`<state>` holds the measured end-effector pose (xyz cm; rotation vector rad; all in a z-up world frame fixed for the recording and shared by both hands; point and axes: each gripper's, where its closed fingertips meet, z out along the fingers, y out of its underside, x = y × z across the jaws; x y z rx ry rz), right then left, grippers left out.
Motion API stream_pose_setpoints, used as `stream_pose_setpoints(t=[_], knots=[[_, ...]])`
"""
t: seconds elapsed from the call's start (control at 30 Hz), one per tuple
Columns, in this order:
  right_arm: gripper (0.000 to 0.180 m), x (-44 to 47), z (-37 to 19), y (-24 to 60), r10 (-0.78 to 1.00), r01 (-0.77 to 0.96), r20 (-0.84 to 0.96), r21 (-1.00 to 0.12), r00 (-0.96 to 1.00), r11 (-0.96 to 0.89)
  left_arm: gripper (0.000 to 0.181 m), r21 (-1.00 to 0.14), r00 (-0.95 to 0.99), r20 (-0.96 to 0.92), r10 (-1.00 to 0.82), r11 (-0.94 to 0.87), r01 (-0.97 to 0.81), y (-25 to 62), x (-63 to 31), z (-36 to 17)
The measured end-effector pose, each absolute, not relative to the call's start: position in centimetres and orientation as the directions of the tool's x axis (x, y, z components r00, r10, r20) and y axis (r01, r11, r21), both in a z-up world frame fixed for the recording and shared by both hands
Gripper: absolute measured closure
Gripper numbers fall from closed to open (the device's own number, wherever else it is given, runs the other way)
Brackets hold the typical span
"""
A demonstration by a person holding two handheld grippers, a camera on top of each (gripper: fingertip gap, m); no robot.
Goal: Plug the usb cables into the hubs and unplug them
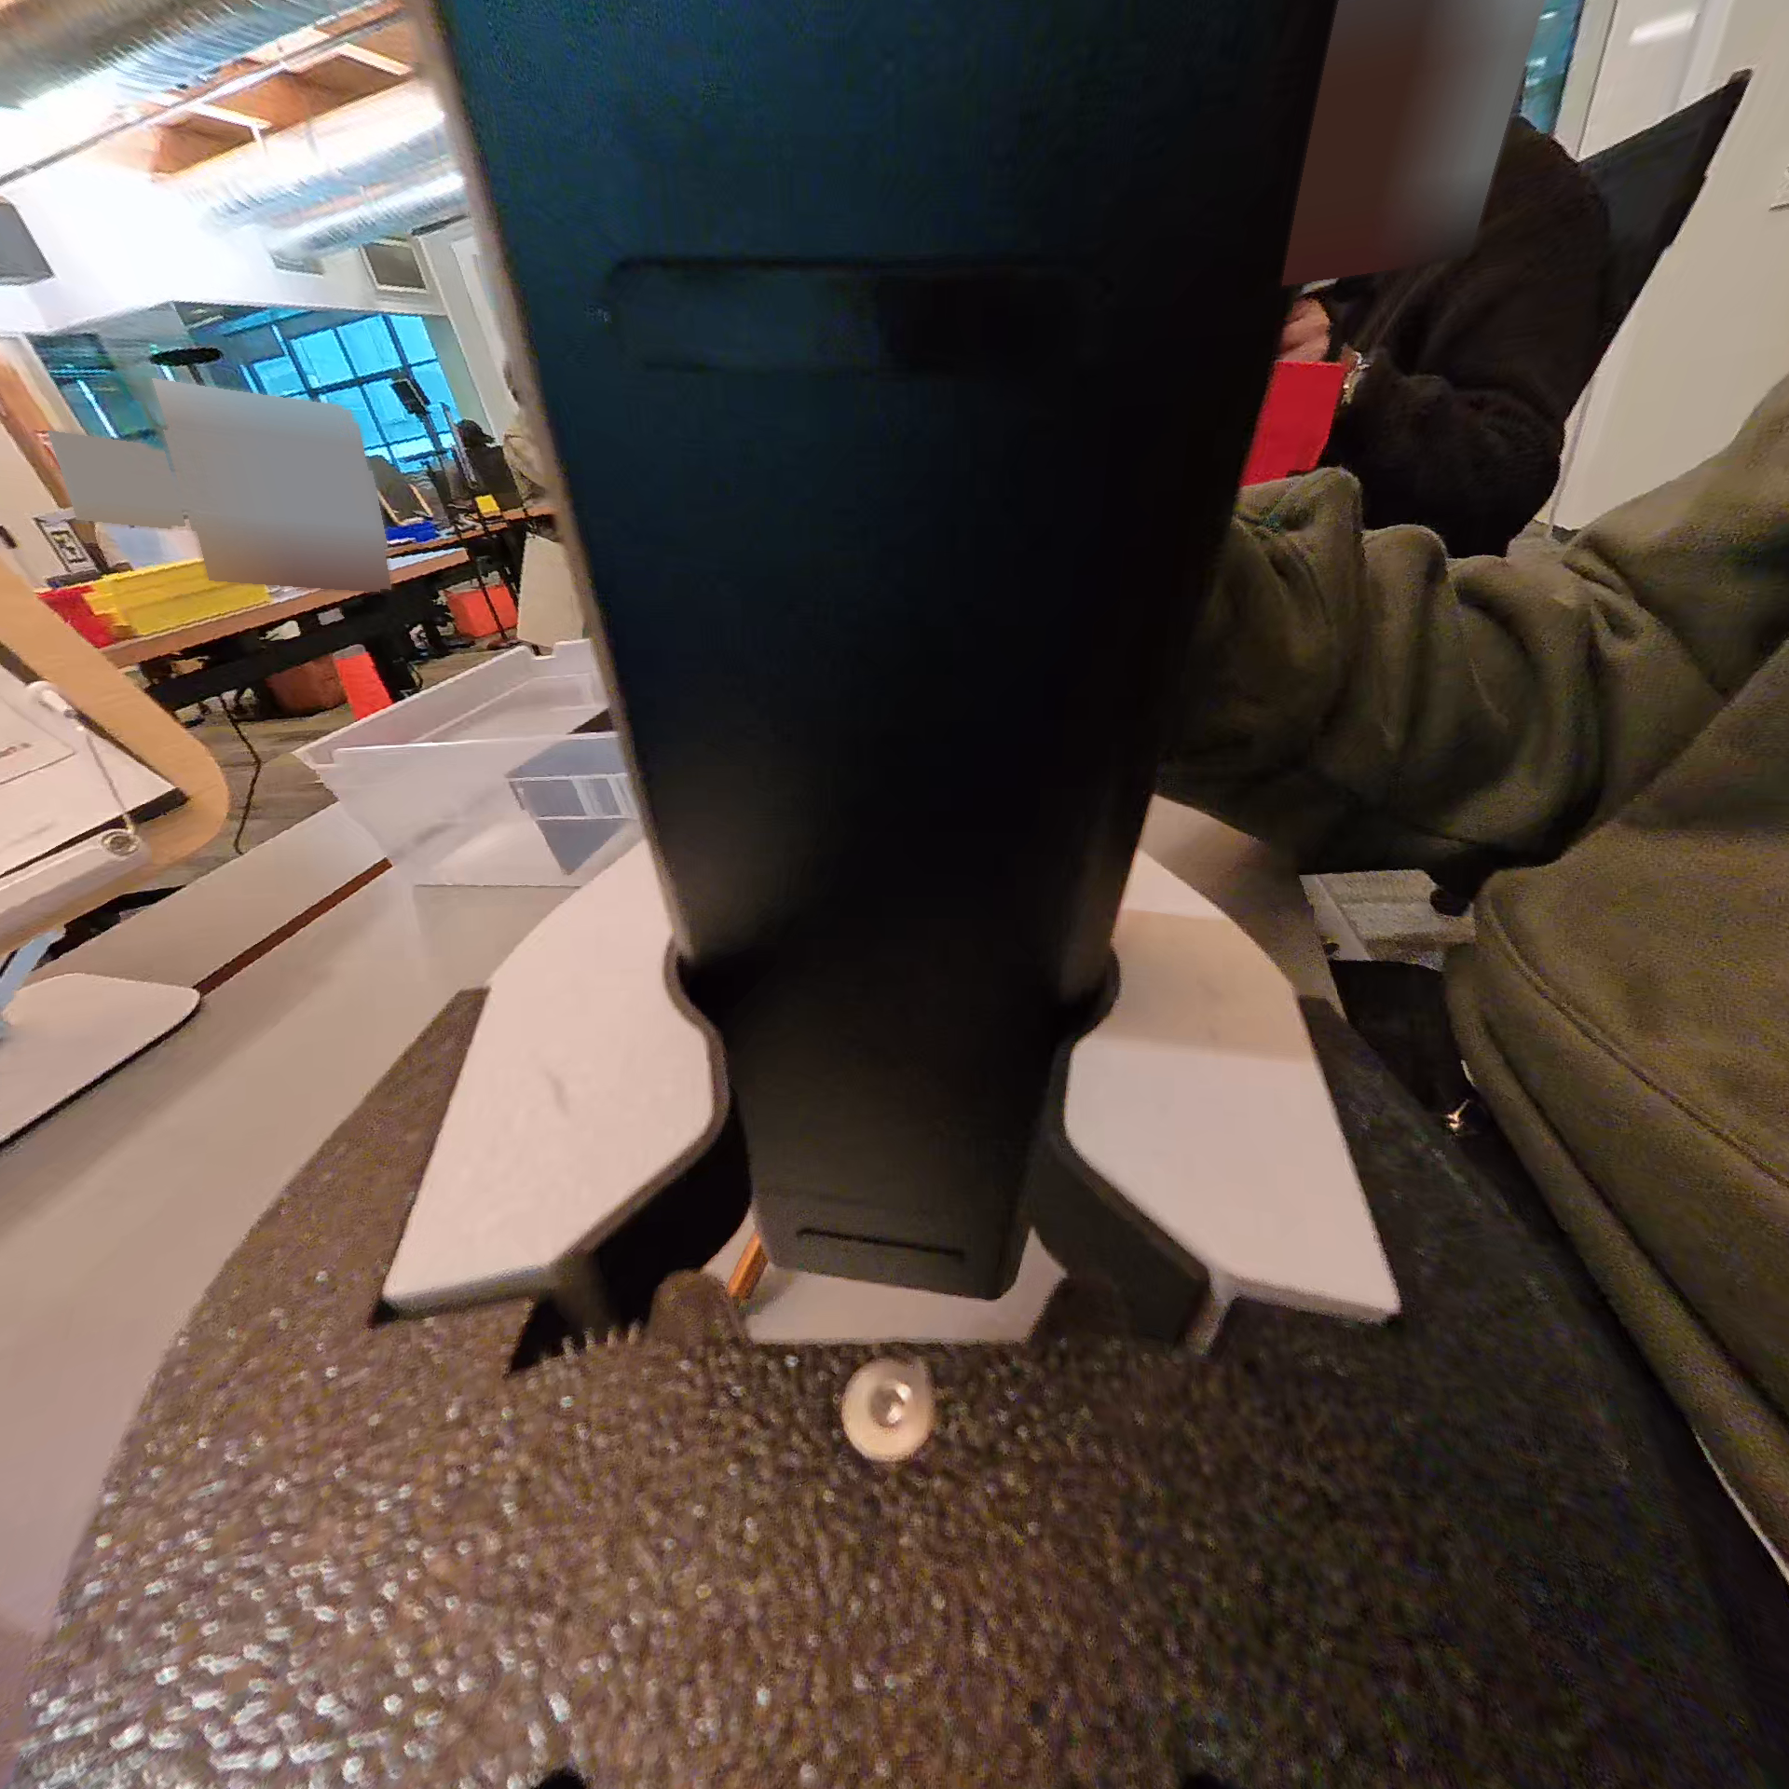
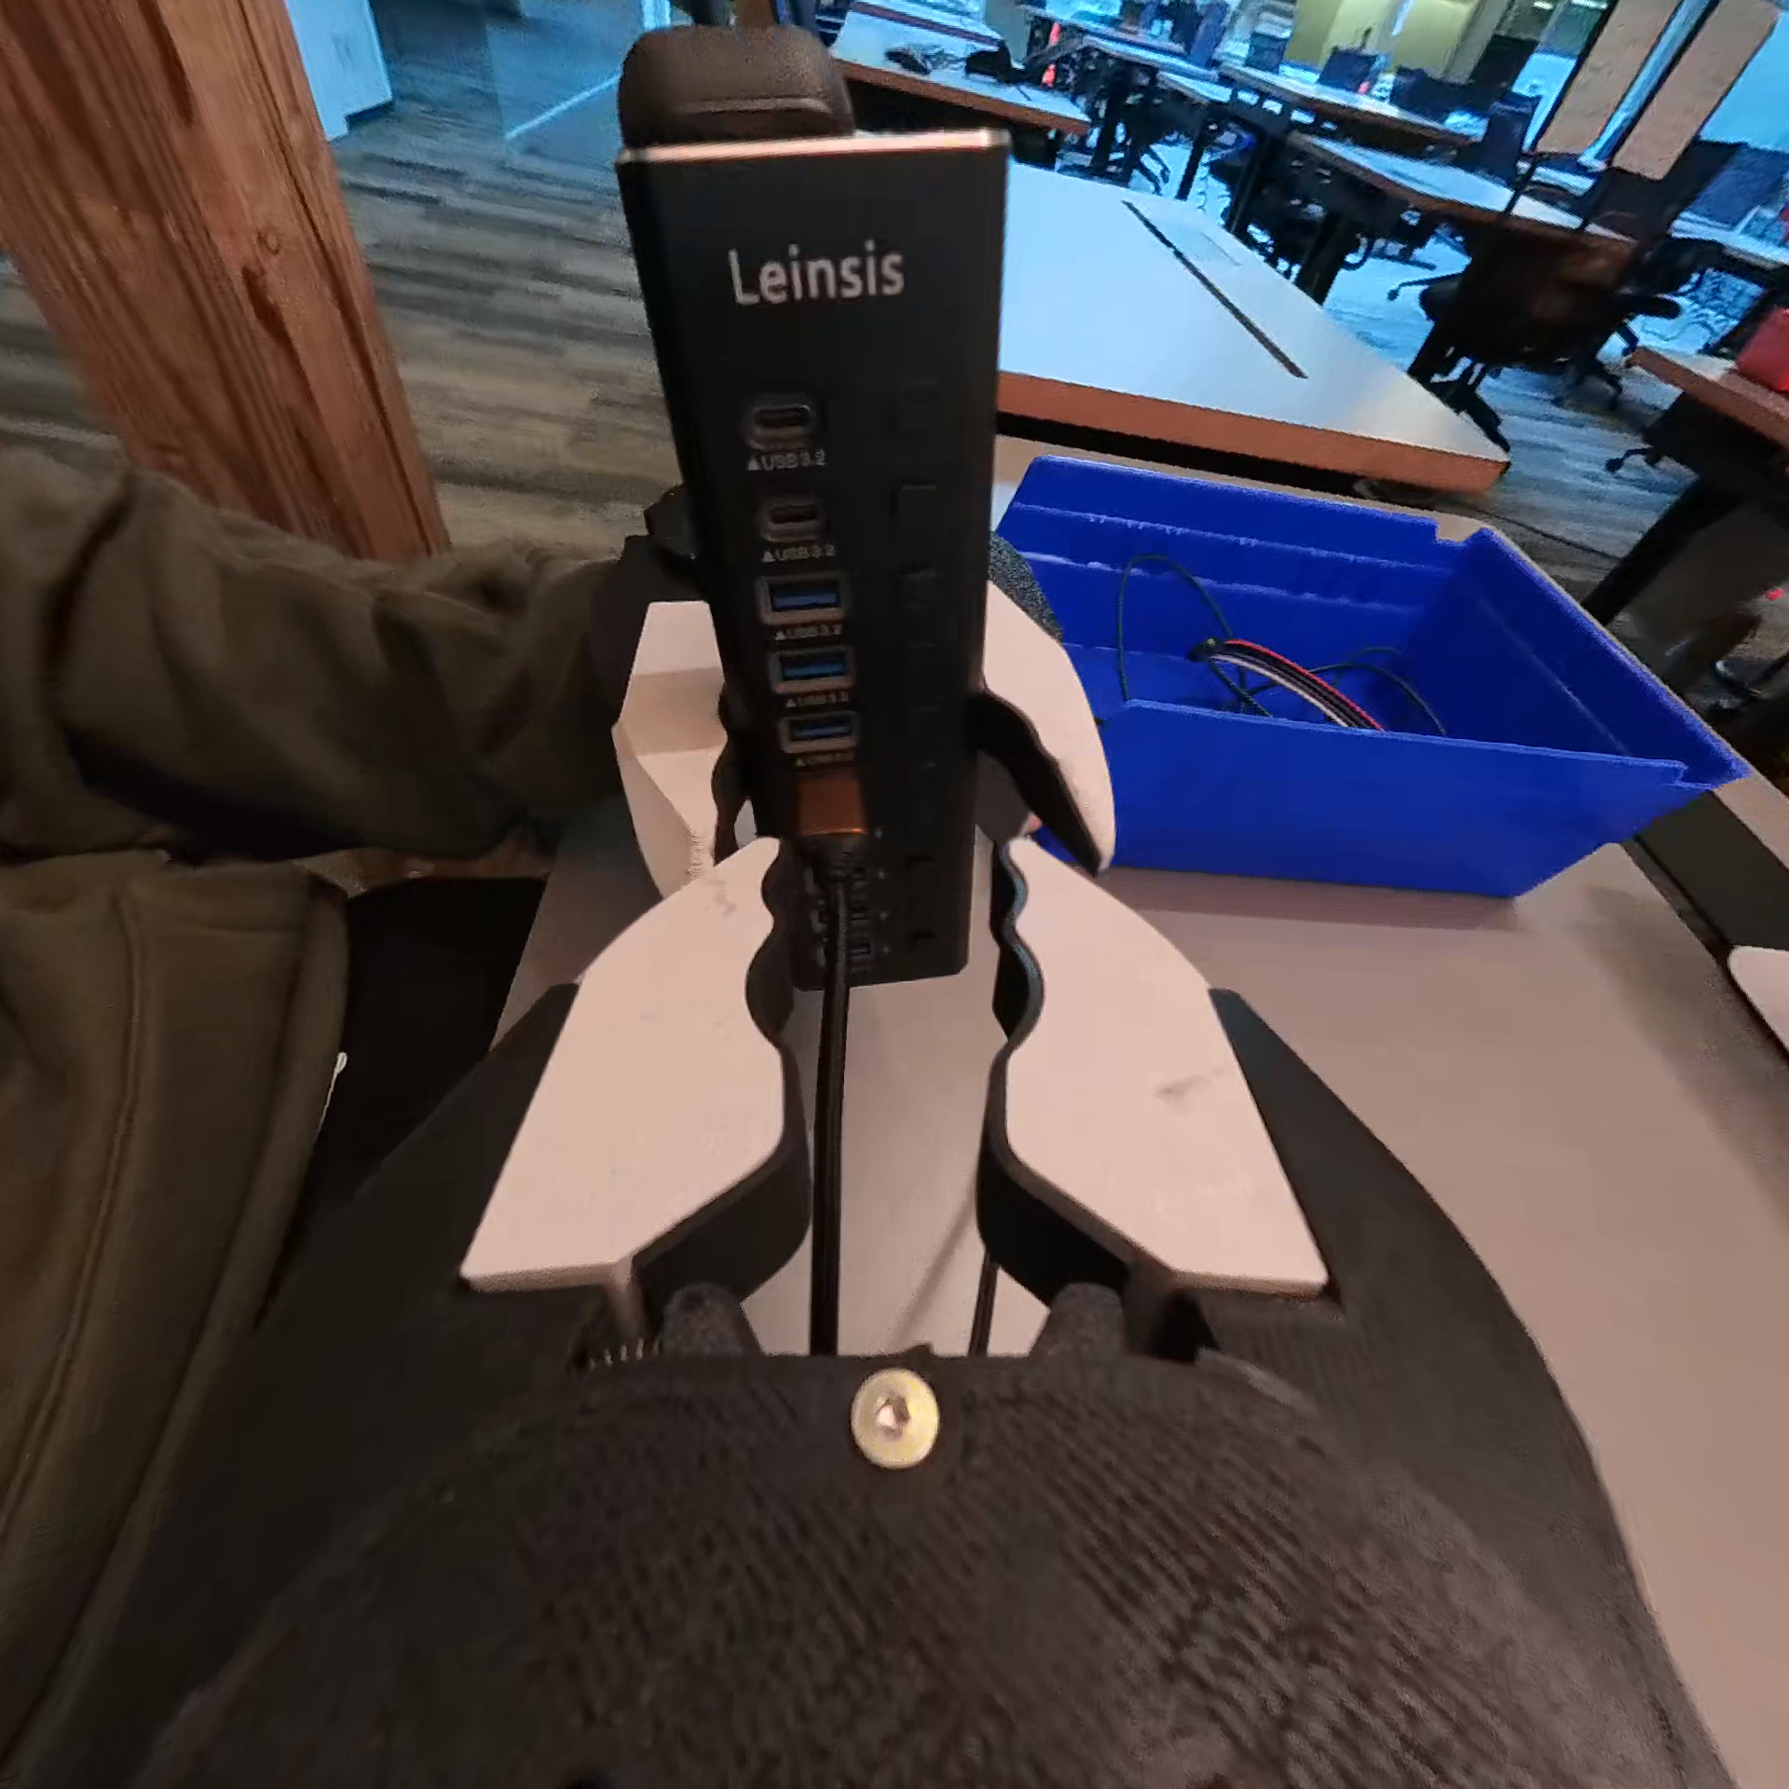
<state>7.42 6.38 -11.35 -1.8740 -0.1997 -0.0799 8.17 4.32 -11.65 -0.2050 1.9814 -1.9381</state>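
A black multi-port USB hub (image 2: 852, 484) stands upright. My left gripper (image 1: 891, 997) is shut on its lower part, and in the left wrist view I see only the hub's plain back (image 1: 871, 581). In the right wrist view the left gripper's white fingers (image 2: 1050, 745) clamp the hub from behind. A black cable (image 2: 828, 1113) with a copper-coloured plug (image 2: 828, 803) sits in a port low on the hub's front. My right gripper (image 2: 886, 871) is open. Its fingertips flank the hub's bottom end, and the cable runs down between them.
A blue bin (image 2: 1355, 803) holding several cables stands on the grey table (image 2: 1452, 1065) to the right. A clear plastic bin (image 1: 465, 774) sits to the left. A person's olive sleeve (image 2: 242, 658) reaches in from the left, with a wooden post (image 2: 194, 242) behind it. The grippers are tip to tip, or close to it.
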Motion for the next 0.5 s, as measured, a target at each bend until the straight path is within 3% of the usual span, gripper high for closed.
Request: stream_pose_setpoints(t=[0.5], knots=[[0.152, 6.64, -11.92, 6.14, 0.139, 0.235, 0.2, -0.922, 0.97, -0.308, 0.109, -0.985, -0.926, -0.172, -0.336, 0.064, 0.16, 3.89, 7.92, -12.11]])
